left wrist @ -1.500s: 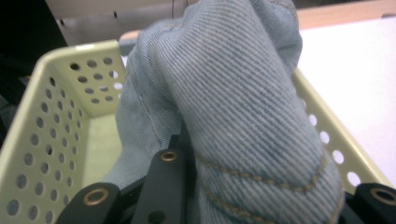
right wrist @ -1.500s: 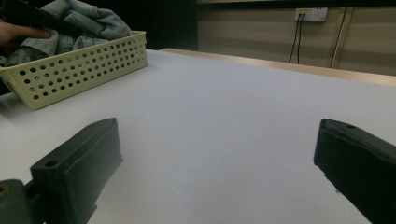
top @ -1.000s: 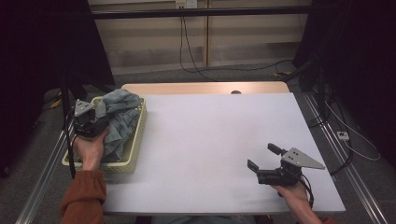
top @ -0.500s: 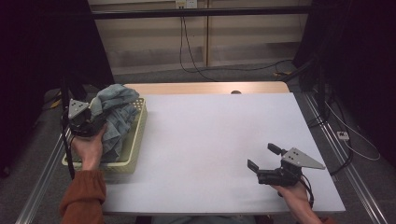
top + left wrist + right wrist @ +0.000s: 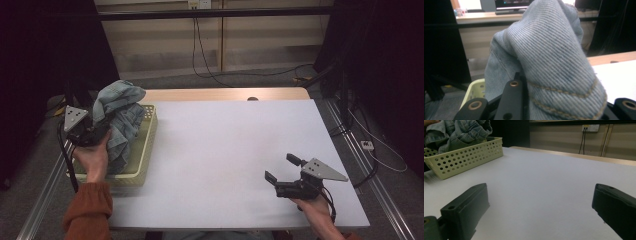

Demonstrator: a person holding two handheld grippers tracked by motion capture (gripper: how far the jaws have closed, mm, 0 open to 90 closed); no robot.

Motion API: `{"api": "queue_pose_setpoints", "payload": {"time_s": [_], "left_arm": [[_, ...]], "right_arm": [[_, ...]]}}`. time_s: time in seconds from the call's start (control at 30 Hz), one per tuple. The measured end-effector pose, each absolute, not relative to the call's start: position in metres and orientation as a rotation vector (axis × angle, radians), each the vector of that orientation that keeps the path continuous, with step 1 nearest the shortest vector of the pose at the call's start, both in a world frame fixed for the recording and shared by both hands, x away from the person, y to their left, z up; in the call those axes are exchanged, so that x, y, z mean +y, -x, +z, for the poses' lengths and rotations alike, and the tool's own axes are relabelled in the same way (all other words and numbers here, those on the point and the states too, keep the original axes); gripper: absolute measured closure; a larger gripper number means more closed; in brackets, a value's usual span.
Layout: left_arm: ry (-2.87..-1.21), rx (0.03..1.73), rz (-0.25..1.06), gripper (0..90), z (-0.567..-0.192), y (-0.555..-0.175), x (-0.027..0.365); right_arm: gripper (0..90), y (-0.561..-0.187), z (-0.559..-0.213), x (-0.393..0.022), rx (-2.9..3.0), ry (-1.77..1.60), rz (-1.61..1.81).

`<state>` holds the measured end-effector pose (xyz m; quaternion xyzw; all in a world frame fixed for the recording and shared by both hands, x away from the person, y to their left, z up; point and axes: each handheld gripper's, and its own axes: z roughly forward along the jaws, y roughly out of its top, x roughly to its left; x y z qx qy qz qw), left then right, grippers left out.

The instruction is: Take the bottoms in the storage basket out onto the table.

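My left claw [image 5: 97,131] is clamped on a fold of the denim garment [image 5: 119,112], and I hold it up over the pale yellow basket [image 5: 146,150] at the left edge of the worktop [image 5: 235,150], so that the cloth bunches high above the rim while its lower part hangs down inside. In the left gripper view the jeans fabric [image 5: 549,57] drapes thickly over my jaws, the stitched seam curling across them; I grip deep into the fold because denim is heavy and a shallow pinch would likely slip. My right claw [image 5: 285,172] rests low near the front right of the worktop, well apart from the basket, jaws spread wide and holding nothing. I keep it there, I judge, to leave the broad white middle free for laying the garment out, and ready to catch a loose edge once the cloth clears the perforated wall [image 5: 464,160].
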<state>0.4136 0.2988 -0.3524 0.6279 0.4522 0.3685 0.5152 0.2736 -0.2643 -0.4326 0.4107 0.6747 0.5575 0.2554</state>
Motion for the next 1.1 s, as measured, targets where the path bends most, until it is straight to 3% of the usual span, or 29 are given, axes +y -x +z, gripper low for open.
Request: {"api": "queue_pose_setpoints", "payload": {"time_s": [1.1], "left_arm": [[-1.421,0.956,0.934,74.8,-0.324,-0.397,0.287]], "right_arm": [[0.8,-0.274,-0.433,-0.264,1.835,-1.119,1.514]]}}
